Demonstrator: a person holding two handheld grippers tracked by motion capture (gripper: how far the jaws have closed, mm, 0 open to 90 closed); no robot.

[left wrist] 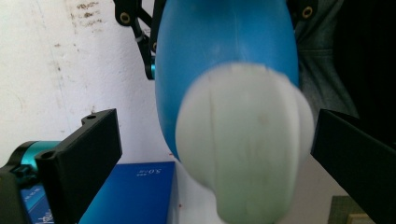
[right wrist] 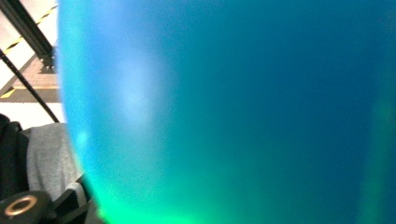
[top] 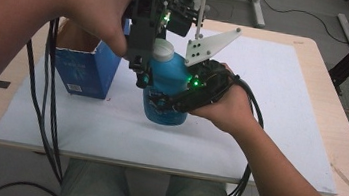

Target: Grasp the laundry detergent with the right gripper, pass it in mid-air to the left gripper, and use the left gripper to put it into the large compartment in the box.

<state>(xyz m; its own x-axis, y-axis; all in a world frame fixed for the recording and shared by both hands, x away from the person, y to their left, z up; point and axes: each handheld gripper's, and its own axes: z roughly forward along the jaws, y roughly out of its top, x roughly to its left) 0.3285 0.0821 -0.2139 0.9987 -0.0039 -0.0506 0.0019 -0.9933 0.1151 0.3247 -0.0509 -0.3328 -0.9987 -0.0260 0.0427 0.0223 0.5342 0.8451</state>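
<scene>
A blue bottle (top: 170,77) with a white cap (top: 162,50) stands upright over the white sheet. My right gripper (top: 164,104) comes in from the right and is shut on the bottle's lower body (right wrist: 224,112). My left gripper (top: 147,68) points down from above, over the bottle's top. In the left gripper view its black jaws stand apart on either side of the cap (left wrist: 243,144), with a clear gap on the left side, so the left gripper (left wrist: 217,158) is open. The right gripper's linkage (left wrist: 140,28) shows beside the bottle's body (left wrist: 224,51).
A blue cardboard box (top: 85,67) with its top open stands just left of the bottle, also seen as the box (left wrist: 130,196). A white sheet (top: 270,120) covers most of the wooden table (top: 326,76). Black cables (top: 45,112) hang off the left front edge.
</scene>
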